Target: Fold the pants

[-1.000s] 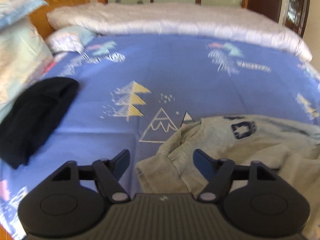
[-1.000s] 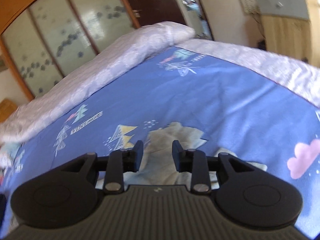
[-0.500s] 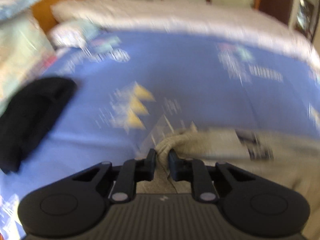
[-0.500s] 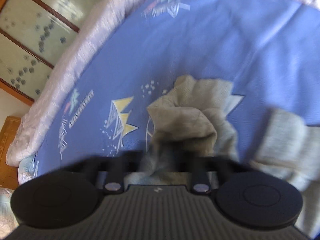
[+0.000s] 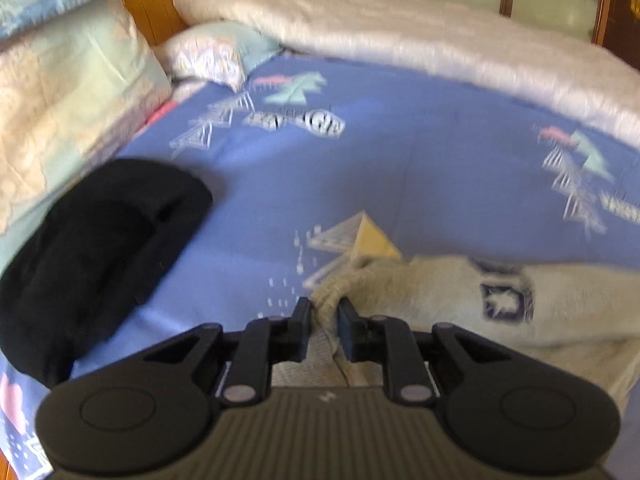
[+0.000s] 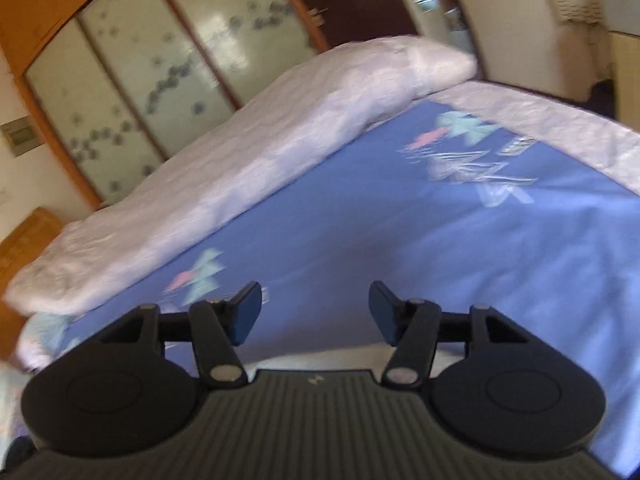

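Early stage: grey sweatpants (image 5: 460,300) crumpled on blue bedsheet (image 5: 400,168), apparently unfolded. Left gripper (image 5: 324,316) pinching bunched edge; right gripper (image 6: 315,312) spread, empty. Flattening, all folds left.

Pants (image 5: 420,292) on bedsheet (image 5: 400,168); folded garment (image 5: 92,240) left; quilt (image 5: 400,36) behind.

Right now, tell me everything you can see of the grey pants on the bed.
The grey pants look like soft, fleecy knit in pale beige-grey, with a dark blue patch showing a pale shape. They lie crumpled and unfolded on the blue bedsheet, stretching off to the right. The left gripper has its jaws shut on a bunched edge. Only a pale strip shows in the right wrist view.
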The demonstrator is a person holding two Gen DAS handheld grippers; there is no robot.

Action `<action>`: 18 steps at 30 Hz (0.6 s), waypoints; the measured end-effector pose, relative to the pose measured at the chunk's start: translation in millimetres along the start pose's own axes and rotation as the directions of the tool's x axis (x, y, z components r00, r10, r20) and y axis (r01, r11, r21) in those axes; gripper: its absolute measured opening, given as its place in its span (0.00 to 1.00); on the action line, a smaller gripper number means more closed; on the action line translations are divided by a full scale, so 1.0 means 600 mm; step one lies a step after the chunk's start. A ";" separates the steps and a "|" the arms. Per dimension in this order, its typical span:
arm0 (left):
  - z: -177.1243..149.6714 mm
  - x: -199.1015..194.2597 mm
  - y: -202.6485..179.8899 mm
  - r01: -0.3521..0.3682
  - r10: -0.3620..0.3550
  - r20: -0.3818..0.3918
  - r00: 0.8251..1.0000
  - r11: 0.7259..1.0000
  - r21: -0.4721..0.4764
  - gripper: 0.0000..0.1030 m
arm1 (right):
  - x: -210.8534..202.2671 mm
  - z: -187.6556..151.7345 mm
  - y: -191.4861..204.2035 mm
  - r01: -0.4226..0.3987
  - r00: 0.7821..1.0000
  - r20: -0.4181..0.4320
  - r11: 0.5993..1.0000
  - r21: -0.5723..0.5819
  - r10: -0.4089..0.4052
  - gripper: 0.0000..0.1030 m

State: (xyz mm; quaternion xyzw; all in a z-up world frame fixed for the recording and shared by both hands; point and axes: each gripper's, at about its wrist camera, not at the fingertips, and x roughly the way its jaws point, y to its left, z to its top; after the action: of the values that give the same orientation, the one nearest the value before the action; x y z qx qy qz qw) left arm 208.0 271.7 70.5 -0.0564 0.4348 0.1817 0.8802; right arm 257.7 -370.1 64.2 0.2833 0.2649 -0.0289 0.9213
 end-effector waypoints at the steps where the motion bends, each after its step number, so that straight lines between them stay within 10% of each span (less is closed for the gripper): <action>1: -0.007 0.008 -0.001 -0.011 0.011 -0.005 1.000 1.000 0.002 0.15 | 0.004 -0.008 -0.027 0.030 0.999 -0.016 0.999 0.039 -0.030 0.56; 7: 0.001 0.022 0.007 -0.018 0.017 -0.023 1.000 1.000 -0.015 0.15 | 0.027 -0.085 -0.124 0.159 0.984 -0.116 0.965 0.208 -0.137 0.50; 12: 0.020 0.017 -0.004 -0.026 0.025 0.002 1.000 0.999 0.022 0.15 | 0.013 -0.136 -0.142 0.265 0.964 -0.089 0.935 0.236 -0.251 0.64; 14: 0.029 0.017 -0.010 -0.030 0.030 0.011 0.999 0.999 0.032 0.15 | 0.022 -0.138 -0.123 0.271 0.961 -0.096 0.953 0.133 -0.260 0.47; 15: 0.032 0.017 -0.012 -0.031 0.030 0.014 0.999 0.999 0.033 0.15 | 0.030 -0.136 -0.110 0.243 0.964 -0.125 0.968 0.069 -0.233 0.17; 18: 0.041 0.015 -0.014 -0.029 0.029 0.022 0.999 0.999 0.025 0.15 | 0.041 -0.125 -0.081 0.195 0.963 -0.177 0.979 -0.062 -0.203 0.04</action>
State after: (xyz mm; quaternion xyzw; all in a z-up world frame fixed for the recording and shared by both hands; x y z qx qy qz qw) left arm 234.6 272.7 78.2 -0.0371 0.4281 0.1897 0.8828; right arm 233.5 -368.1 -25.0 0.2362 0.3759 -0.0893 0.8916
